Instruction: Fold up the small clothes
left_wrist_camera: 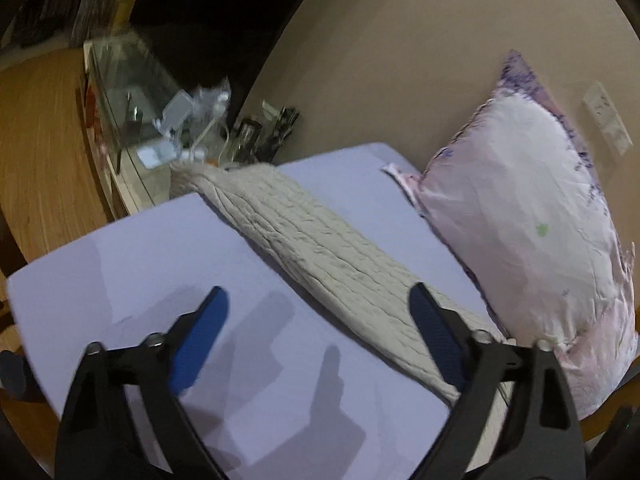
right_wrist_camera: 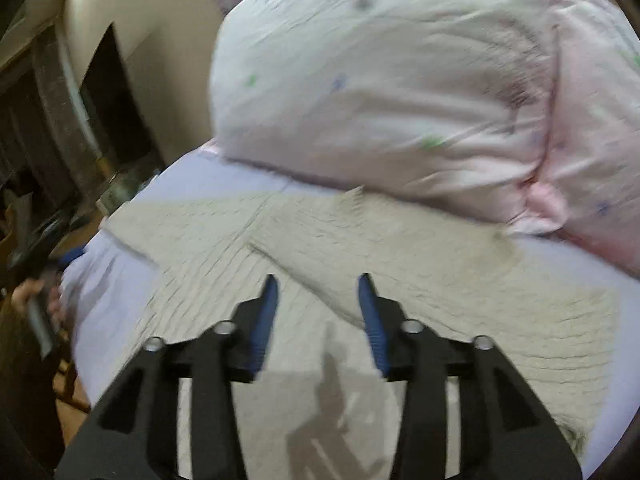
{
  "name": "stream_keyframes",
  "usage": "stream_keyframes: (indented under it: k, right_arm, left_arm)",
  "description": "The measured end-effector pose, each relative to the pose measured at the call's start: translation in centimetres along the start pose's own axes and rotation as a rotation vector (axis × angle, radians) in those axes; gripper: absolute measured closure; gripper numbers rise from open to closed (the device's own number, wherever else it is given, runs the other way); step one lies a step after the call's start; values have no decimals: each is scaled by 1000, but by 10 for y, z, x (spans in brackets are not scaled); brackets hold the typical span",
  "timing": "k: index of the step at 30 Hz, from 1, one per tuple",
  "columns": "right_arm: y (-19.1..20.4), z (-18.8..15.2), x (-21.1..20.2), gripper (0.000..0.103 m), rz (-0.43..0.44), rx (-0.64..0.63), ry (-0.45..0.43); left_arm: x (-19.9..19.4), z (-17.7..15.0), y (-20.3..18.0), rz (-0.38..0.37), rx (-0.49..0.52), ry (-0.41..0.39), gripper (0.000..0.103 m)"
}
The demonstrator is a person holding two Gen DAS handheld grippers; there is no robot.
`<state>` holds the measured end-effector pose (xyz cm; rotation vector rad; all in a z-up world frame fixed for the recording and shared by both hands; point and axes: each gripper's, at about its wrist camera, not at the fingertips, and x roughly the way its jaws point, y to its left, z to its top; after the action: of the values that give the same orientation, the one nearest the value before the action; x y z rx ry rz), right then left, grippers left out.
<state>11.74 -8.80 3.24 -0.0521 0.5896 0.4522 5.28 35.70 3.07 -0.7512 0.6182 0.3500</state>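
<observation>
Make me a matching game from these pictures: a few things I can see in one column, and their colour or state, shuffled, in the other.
Things:
1. knitted garment
2. pillow
3. bed sheet
4. left claw

Descriptions:
a. pale lilac, smooth
b. open, holding nothing
c. cream, ribbed, lying on the bed
d. pinkish white with small prints, propped against the wall

Pairs: 1-c, 2-d, 3-a, 4-b

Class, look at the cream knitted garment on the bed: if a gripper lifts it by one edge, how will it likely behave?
The knitted garment will probably droop and sag, since it already lies creased and folded over itself. Its ribbed texture should grip well rather than slip. It likely drags on the lavender sheet.
</observation>
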Motion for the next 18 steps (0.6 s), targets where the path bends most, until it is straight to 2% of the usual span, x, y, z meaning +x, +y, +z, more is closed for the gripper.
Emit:
stream_keyframes:
  k: [2, 4, 8, 9, 11, 12, 13, 15, 16, 18]
  right_arm:
    - [-9, -1, -19, 33, -36, 14, -54]
    - [-30, 4, -38, 28, -75, 52, -101]
    - [-59, -2, -60, 25, -129, 129, -134]
    - [-68, -3, -63, 25, -138, 147, -138]
    - [-86, -5, -64, 24, -153, 173, -147]
    - [-94, -7, -67, 24, -156, 186, -156]
    - [-101, -8, -67, 24, -159, 196, -161]
    - [-112, -13, -77, 24, -165, 213, -178]
    - [-116, -15, -82, 23, -171, 219, -188]
    - [-127, -16, -92, 23, -197, 230, -212]
  left_arm:
    - [16, 9, 9, 2, -57, 38, 21]
    - [24, 16, 14, 14, -78, 31, 24]
    - [35, 30, 22, 28, -135, 16, 30]
    - [38, 35, 24, 40, -148, 12, 37]
    - [47, 43, 26, 84, -153, 16, 61]
    - [53, 47, 28, 112, -155, 33, 87]
    - [56, 51, 29, 127, -158, 51, 94]
    - [53, 57, 16, 150, -123, 40, 96]
    - [48, 59, 0, 159, -76, 19, 96]
    - [27, 58, -57, 97, 71, -40, 97]
